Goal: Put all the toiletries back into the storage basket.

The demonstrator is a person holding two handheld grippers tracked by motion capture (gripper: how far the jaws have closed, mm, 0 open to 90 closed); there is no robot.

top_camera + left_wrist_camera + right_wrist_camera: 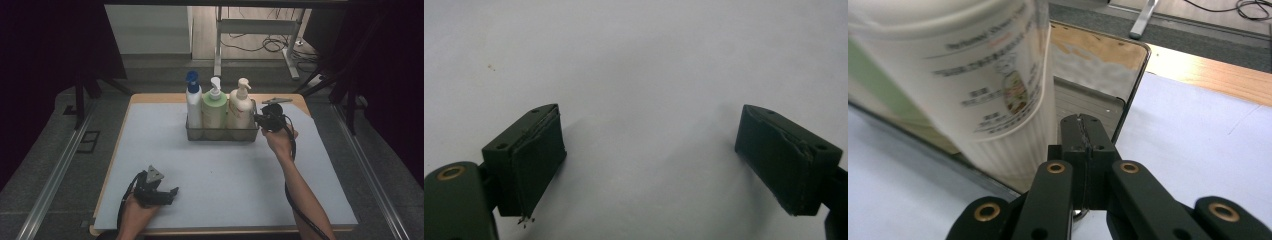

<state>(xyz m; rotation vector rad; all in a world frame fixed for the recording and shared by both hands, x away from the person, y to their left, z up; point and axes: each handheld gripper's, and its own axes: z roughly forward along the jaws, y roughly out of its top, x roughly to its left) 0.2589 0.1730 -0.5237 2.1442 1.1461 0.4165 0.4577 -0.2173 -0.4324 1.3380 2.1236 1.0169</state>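
1. Three pump bottles stand upright in a wire basket (pixel 194 134) at the far middle of the table, their long axes vertical: a white bottle with a blue pump (pixel 193 102) at the left, a green bottle (pixel 214 107) in the middle, and a cream bottle (pixel 241 105) at the right. The cream pump's spout points toward the right of the high view.
2. The basket's long side runs across the table, parallel to the far edge.
3. A pale grey mat (pixel 225 175) covers most of the wooden table (pixel 300 100). Beyond the far edge lies a grey floor with a white desk frame (pixel 260 30) and loose cables (pixel 272 45); dark curtains hang on both sides.
4. The right gripper (pixel 1083 132) sits at the basket's right end with its jaws pressed together on the thin end wall of the basket, just beside the cream bottle.
5. The left gripper (pixel 172 192) rests low over the mat near the person's edge, well apart from the basket, jaws spread wide with bare mat between them.
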